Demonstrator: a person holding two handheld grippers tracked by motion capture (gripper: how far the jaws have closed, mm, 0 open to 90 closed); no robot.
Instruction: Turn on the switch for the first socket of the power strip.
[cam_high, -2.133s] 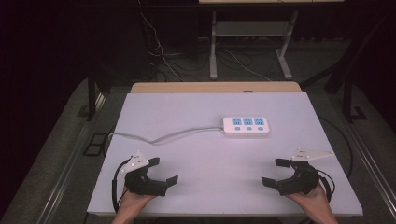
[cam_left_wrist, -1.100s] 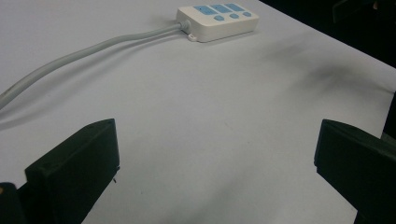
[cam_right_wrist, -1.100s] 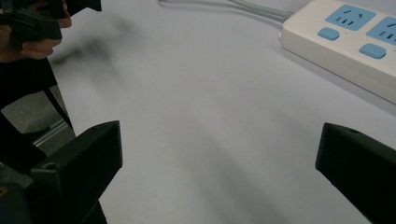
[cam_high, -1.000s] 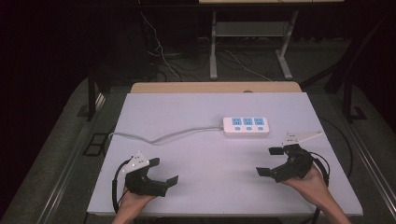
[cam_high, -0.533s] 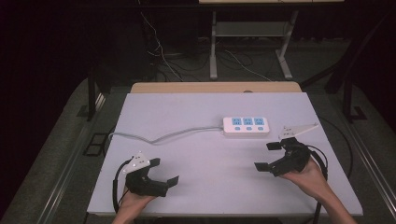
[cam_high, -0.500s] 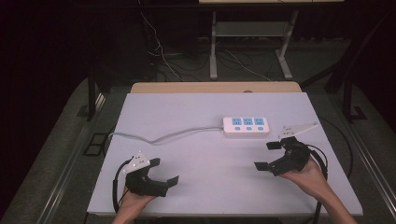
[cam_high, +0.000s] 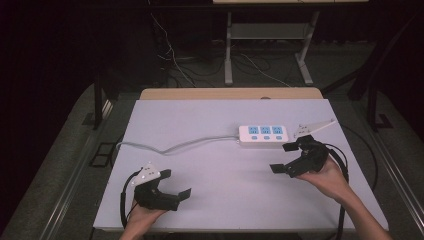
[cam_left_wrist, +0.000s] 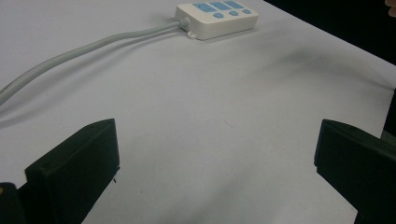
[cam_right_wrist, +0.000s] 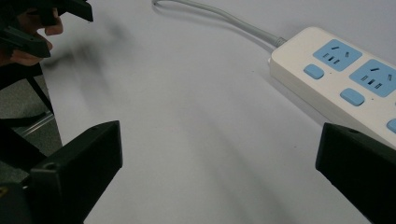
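White plastic power strip with three blue sockets (cam_high: 263, 135) lies flat toward the far right of the white table (cam_high: 210, 120); its grey cable (cam_high: 175, 146) trails off to the left edge. Right gripper (cam_high: 283, 157) hovers just beside the strip's near side, jaws spread wide, holding nothing. Left gripper (cam_high: 175, 183) sits near the front-left edge, well apart from the strip, jaws equally wide and empty.
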